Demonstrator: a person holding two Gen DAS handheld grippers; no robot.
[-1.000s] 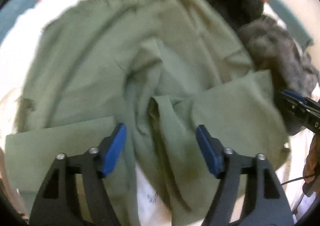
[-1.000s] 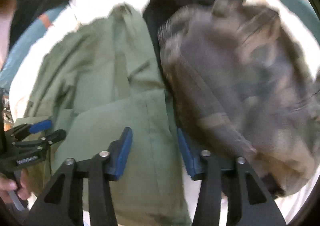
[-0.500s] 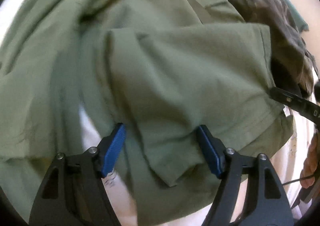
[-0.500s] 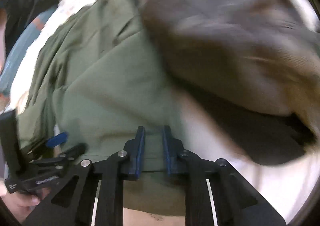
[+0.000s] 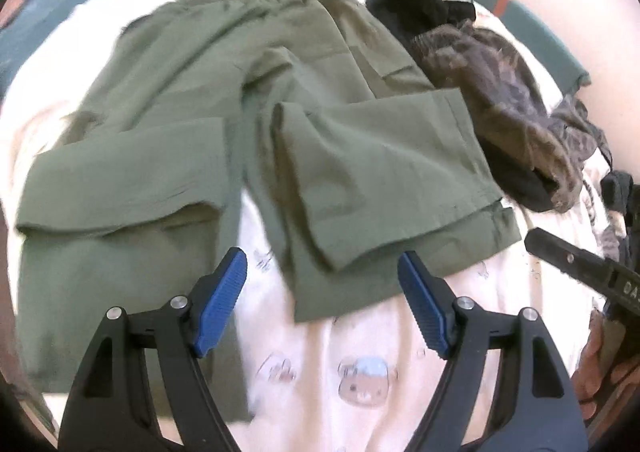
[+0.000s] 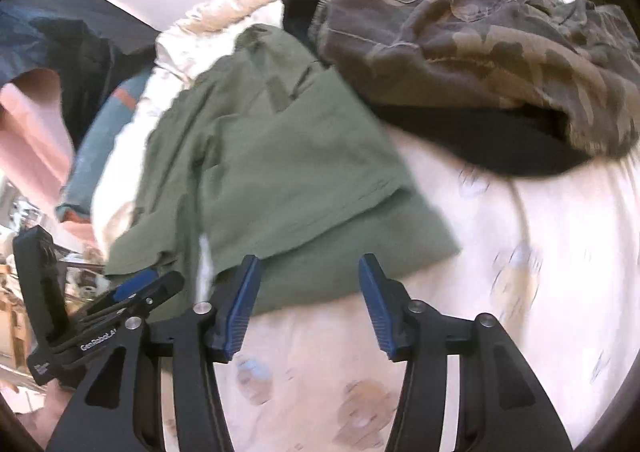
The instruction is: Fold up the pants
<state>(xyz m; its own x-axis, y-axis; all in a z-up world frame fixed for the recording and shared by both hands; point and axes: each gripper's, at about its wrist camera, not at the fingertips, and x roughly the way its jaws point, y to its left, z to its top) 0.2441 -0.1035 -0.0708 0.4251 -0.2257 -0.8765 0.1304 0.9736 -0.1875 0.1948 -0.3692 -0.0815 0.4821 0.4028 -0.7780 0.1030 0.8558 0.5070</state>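
Both pant legs now flipped up over the top half of the green pants (image 5: pixel 248 100), where half a second back the right gripper (image 6: pixel 308 300) pinched a leg hem tight. Let go since then: right gripper's blue fingers (image 6: pixel 240 304) apart and opening wider, nothing between them, only the cartoon bedsheet (image 6: pixel 540 272) under the gap. Same for the left gripper (image 5: pixel 320 300): fingers (image 5: pixel 218 306) wide apart and spreading a bit more, empty, pulled back from the cloth.

Pants lying flat on the bedsheet, stretchy waistband at the far side, leg hems folded up and resting near the middle. Right leg lying a bit crooked, with one corner sticking out below. Small strip of sheet showing between the two legs.

Camo jacket (image 6: pixel 480 32) and a black garment (image 5: pixel 416 8) just beside the pants on the right, touching the edge.

First fold likely done. Next, probably one more fold to make a small neat bundle.
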